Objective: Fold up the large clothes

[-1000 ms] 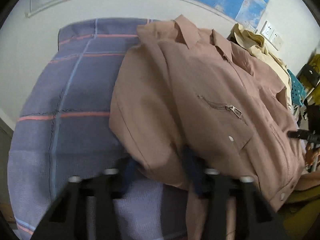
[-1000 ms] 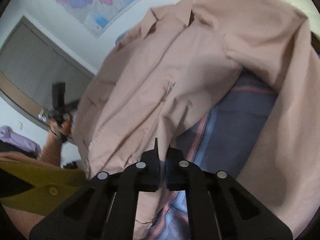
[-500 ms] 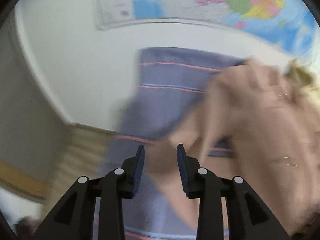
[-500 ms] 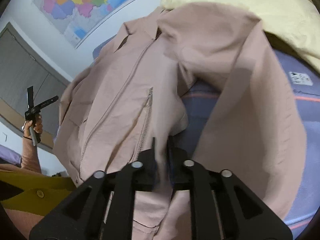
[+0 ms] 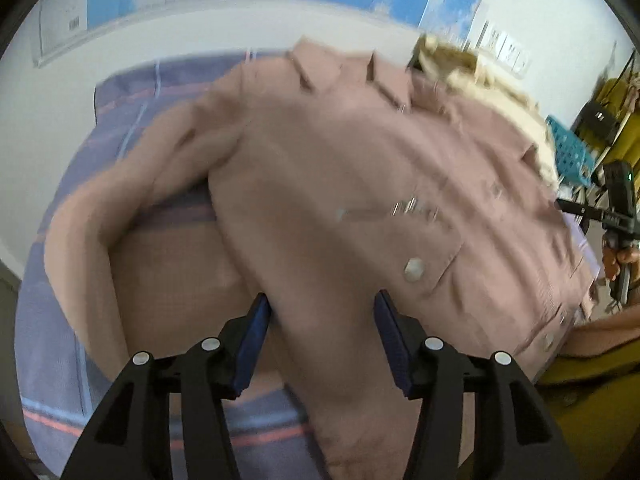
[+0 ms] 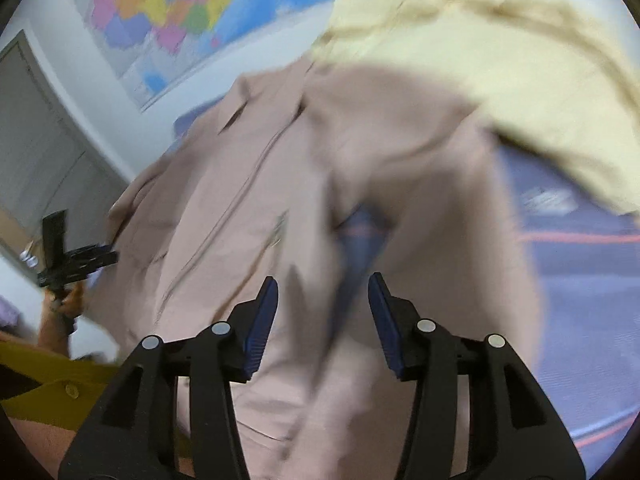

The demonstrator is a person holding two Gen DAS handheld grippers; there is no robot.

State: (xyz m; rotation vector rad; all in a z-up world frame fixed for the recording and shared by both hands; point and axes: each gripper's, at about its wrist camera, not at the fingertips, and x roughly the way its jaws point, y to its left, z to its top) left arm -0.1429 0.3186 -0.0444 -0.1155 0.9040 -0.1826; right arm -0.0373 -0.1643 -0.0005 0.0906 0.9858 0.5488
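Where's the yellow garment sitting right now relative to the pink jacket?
In the right wrist view the yellow garment lies at the upper right, overlapping the pink jacket at its far shoulder, on the striped blue cover.

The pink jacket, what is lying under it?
Under the pink jacket lies a purple checked cloth, visible around it. A yellow garment lies beyond its collar. What the cloth covers cannot be seen.

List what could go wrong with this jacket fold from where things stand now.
1. Both the left gripper and right gripper are open over the pink jacket, so a sleeve may slump out of place.
2. The yellow garment lies against the jacket's shoulder and could get caught up in a fold.
3. The jacket's hem sits near the edge of the plaid sheet, by the person; a tug might slide it off.
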